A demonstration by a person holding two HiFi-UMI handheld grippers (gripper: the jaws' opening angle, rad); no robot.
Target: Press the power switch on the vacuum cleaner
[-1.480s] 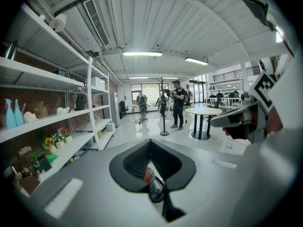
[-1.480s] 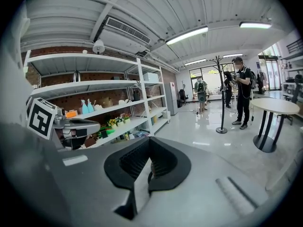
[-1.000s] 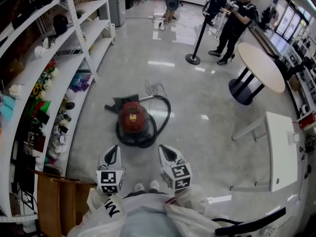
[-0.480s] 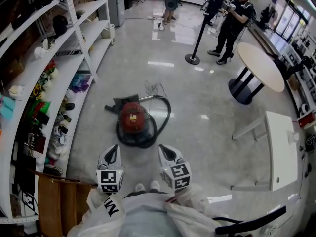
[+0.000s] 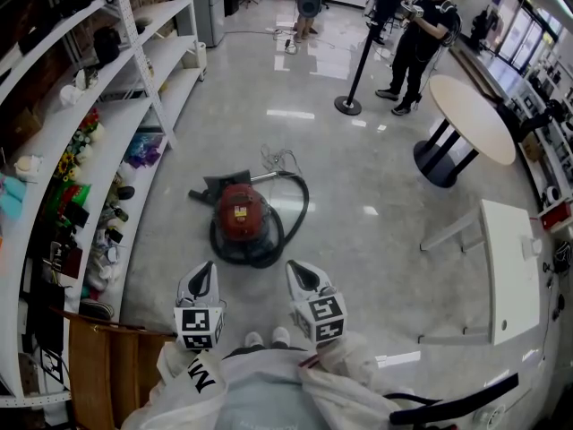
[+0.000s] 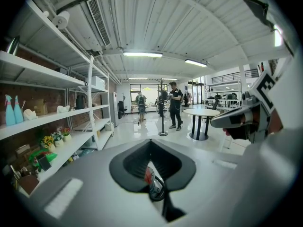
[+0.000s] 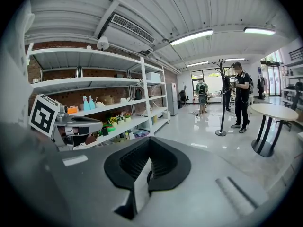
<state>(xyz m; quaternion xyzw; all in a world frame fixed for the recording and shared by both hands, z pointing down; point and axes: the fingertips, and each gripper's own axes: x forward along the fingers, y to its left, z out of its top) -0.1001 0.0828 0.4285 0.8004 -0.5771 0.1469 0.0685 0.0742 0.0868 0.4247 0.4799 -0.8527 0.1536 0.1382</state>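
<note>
Red and round, the vacuum cleaner (image 5: 242, 215) sits on the floor (image 5: 376, 177) ahead of the person (image 5: 260, 392), well apart from the left gripper (image 5: 207, 268) and right gripper (image 5: 294, 269), both pressed together on nothing, so its switch may be pushed already or not.

1. The power switch on the vacuum cleaner (image 5: 242, 215), at the centre of the head view, is too small to be located.
2. In the left gripper view, all but a red sliver of it at lower centre is hidden by the closed jaws.
3. The shelving (image 5: 170, 12) is cut off by the left edge of the head view; the items on it are too small to be identified.
</note>
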